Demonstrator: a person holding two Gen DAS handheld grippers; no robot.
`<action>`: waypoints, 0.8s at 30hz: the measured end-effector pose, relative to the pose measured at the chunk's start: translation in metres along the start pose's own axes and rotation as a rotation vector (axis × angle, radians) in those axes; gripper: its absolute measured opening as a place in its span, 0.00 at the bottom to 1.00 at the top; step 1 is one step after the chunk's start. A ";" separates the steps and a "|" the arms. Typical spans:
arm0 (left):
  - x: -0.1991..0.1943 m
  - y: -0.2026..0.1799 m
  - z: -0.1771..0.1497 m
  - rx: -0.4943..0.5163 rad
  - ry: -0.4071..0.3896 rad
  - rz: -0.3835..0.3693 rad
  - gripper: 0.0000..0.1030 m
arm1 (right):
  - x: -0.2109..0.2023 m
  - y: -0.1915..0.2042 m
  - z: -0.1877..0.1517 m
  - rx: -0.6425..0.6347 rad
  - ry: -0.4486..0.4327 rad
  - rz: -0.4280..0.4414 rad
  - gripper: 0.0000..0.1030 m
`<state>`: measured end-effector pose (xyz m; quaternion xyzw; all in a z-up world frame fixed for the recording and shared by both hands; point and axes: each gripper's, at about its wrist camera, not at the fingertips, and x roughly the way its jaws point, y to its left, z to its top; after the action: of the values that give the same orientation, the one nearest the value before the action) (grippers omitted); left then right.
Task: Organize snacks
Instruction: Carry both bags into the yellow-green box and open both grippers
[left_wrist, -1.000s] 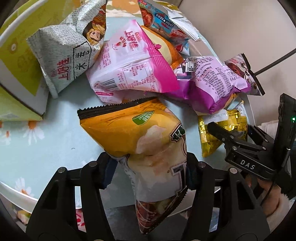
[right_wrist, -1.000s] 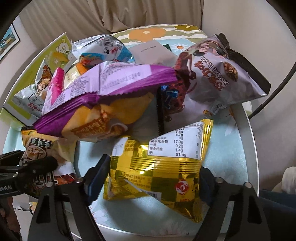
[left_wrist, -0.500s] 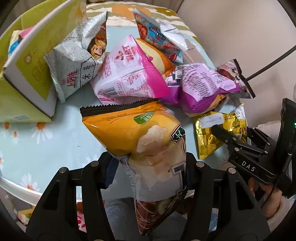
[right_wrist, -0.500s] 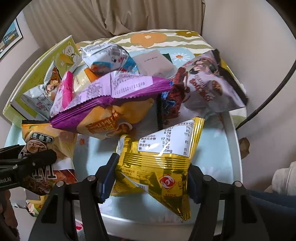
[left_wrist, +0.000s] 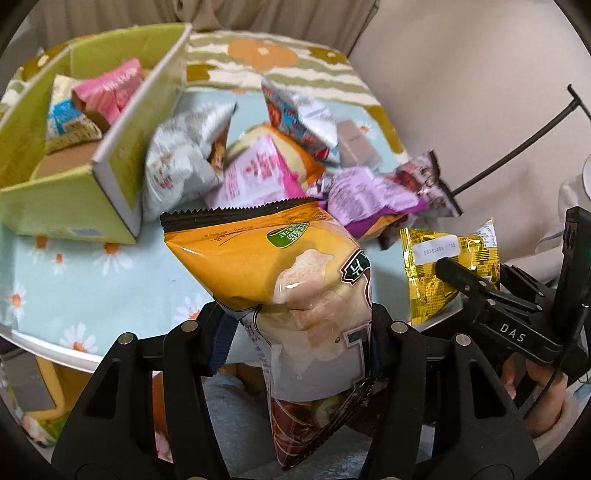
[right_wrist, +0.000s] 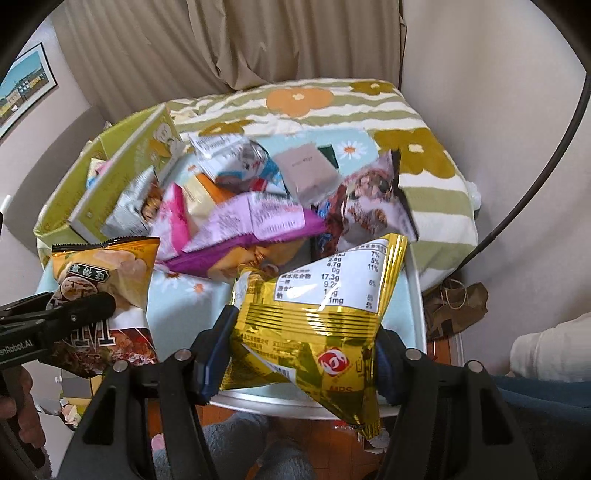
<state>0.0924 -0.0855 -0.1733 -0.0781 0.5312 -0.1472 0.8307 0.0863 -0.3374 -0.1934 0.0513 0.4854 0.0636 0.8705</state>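
Both bags are up off the table now compared with a second ago, when they were still lying on the cloth; the view has also pulled back, so the open top of the box shows, which it didn't before.

Left gripper (left_wrist: 301, 332) is clamped on the orange glossy crisp bag with the black serrated top edge (left_wrist: 266, 258), pads squeezing its lower half, so the bag hangs tilted with the black seam at the far end and its dark bottom corner poking down between the fingers. Right gripper (right_wrist: 301, 350) is closed tight on the shiny gold foil snack packet with a white nutrition label (right_wrist: 317, 310), gripping it across the bottom part, label side facing the camera. In the left view you can see that same gold packet off to the right, held in the other tool, with a bit of a hand (left_wrist: 532, 387) under it.

Rest of the snacks are still piled on the round table with the pale blue daisy cloth (left_wrist: 74, 273): a purple packet (left_wrist: 369, 199), a pink and white one (left_wrist: 255, 177), a silvery grey one (left_wrist: 177, 166). Lime green cardboard box (left_wrist: 66, 206) sits on the left side of the table, touching the grey packet, with a pink packet (left_wrist: 110, 88) and some others already inside. Beige curtain (right_wrist: 236, 40) hangs behind it all.
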 end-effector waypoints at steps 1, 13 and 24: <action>-0.006 0.000 0.000 -0.001 -0.012 0.002 0.51 | -0.006 0.001 0.003 -0.005 -0.012 0.006 0.58; -0.066 0.025 0.060 -0.044 -0.214 0.031 0.51 | -0.051 0.060 0.064 -0.119 -0.149 0.085 0.58; -0.094 0.136 0.118 -0.080 -0.232 0.111 0.51 | -0.019 0.179 0.132 -0.168 -0.166 0.216 0.58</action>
<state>0.1844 0.0706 -0.0815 -0.0979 0.4404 -0.0698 0.8897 0.1783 -0.1677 -0.0815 0.0352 0.3966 0.1927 0.8969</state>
